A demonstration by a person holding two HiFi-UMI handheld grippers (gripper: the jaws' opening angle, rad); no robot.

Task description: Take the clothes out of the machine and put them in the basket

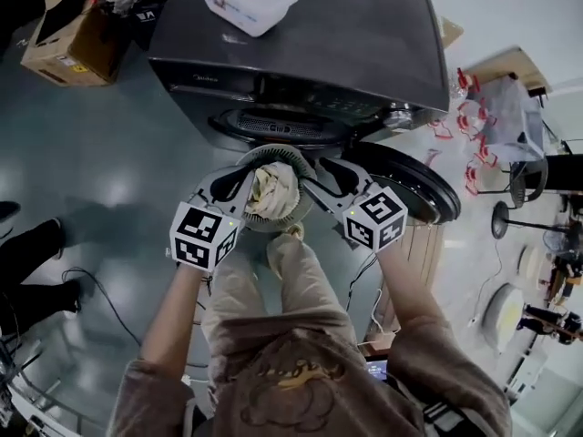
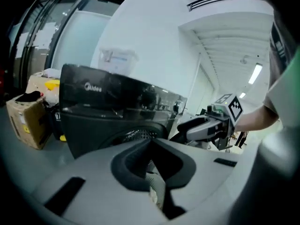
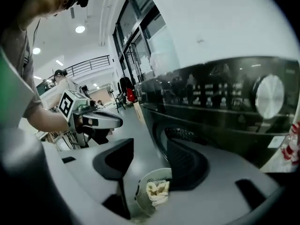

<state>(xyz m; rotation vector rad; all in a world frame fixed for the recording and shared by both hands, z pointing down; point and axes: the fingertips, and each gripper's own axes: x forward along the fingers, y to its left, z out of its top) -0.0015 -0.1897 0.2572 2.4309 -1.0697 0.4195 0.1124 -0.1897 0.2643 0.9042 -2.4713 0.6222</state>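
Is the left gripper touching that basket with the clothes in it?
Apart. The right gripper view shows the left gripper in the air, bare floor around its tip, with the basket lower down, clear of it.

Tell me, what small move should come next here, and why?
Probably swing the right gripper toward the washing machine's mouth: its fingers stand apart and empty, a cream cloth already lies in the basket, and the door hangs open. Whether more clothes remain inside cannot be seen.
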